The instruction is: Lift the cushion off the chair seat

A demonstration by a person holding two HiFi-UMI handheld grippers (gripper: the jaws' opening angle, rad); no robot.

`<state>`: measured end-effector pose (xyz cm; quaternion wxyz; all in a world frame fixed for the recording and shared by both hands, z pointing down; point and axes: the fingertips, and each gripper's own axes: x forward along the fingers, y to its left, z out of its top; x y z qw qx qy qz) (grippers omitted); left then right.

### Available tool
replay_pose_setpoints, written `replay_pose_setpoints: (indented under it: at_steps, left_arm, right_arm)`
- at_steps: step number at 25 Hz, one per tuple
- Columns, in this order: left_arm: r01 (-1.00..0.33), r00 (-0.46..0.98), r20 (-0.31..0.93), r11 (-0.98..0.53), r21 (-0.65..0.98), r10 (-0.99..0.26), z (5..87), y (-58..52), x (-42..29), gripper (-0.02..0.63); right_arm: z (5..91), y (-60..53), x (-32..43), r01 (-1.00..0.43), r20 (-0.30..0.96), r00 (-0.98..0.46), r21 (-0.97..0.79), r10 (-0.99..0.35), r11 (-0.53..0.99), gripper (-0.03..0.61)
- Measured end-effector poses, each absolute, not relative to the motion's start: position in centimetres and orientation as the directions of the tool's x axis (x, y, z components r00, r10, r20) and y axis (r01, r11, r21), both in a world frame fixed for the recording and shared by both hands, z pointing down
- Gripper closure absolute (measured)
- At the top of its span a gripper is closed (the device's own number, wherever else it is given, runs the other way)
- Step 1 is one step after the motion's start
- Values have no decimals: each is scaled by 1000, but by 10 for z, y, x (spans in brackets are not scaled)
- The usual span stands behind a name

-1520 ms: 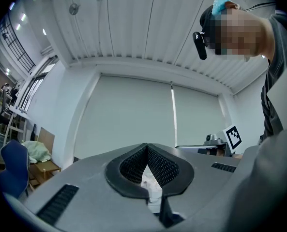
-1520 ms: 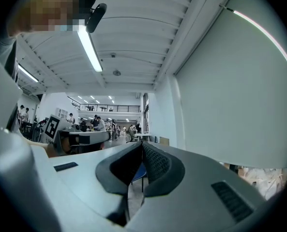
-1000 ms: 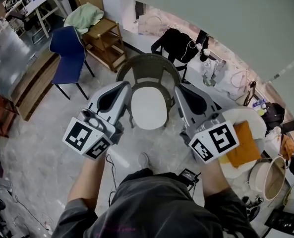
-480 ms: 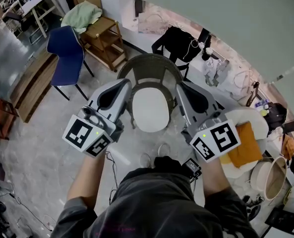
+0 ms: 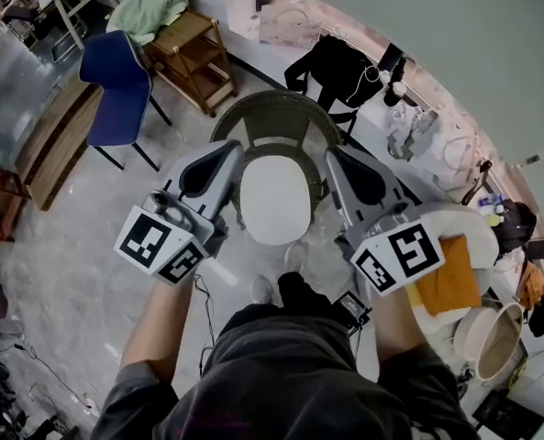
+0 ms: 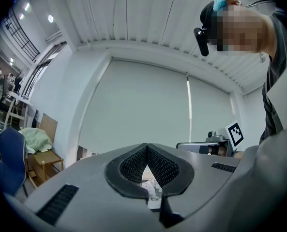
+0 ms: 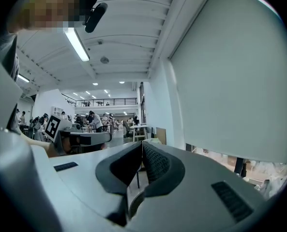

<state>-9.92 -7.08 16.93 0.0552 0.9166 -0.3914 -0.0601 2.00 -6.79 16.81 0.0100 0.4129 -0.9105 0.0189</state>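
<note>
A white oval cushion (image 5: 273, 198) lies on the seat of a dark wicker chair (image 5: 276, 115) straight ahead of me in the head view. My left gripper (image 5: 232, 155) hangs in the air at the cushion's left side, my right gripper (image 5: 330, 159) at its right side. Both point level toward the chair back, above the seat. In the left gripper view the left gripper (image 6: 146, 149) has its jaws shut with nothing held. The right gripper (image 7: 140, 145) in its own view is shut and empty too. Neither view shows the cushion.
A blue chair (image 5: 117, 79) stands at the left, a wooden stand (image 5: 194, 58) with a green cloth (image 5: 149, 12) behind it. Black clothing (image 5: 338, 70) hangs beyond the wicker chair. A white round seat with an orange cushion (image 5: 448, 276) sits at the right. Cables lie on the floor.
Both grippers have moved forward and a little lower toward the wicker chair, which now sits closer. The jaws stayed shut.
</note>
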Motion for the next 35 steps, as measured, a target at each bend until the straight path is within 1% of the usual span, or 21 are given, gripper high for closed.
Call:
replay_pose_setpoints:
  at_steps: [9, 16, 24, 30, 35]
  left_arm:
    - [-759, 637, 36, -618, 206, -770, 236, -151, -76, 604]
    - [-793, 595, 126, -554, 253, -794, 306, -188, -77, 604]
    - [-801, 589, 238, -520, 296, -772, 402, -213, -82, 604]
    - [-806, 585, 329, -487, 336, -741, 496, -228, -96, 604]
    - [-810, 577, 377, -446, 381, -724, 565, -231, -111, 601]
  right_arm:
    - [240, -153, 46, -728, 123, -686, -108, -718, 677, 565]
    - [312, -195, 53, -725, 204, -688, -152, -696, 672, 563]
    - [407, -225, 48, -739, 318, -670, -199, -671, 643, 563]
    - [490, -238, 45, -766, 392, -639, -243, -662, 595, 563]
    - [557, -242, 39, -775, 451, -627, -276, -636, 568, 563]
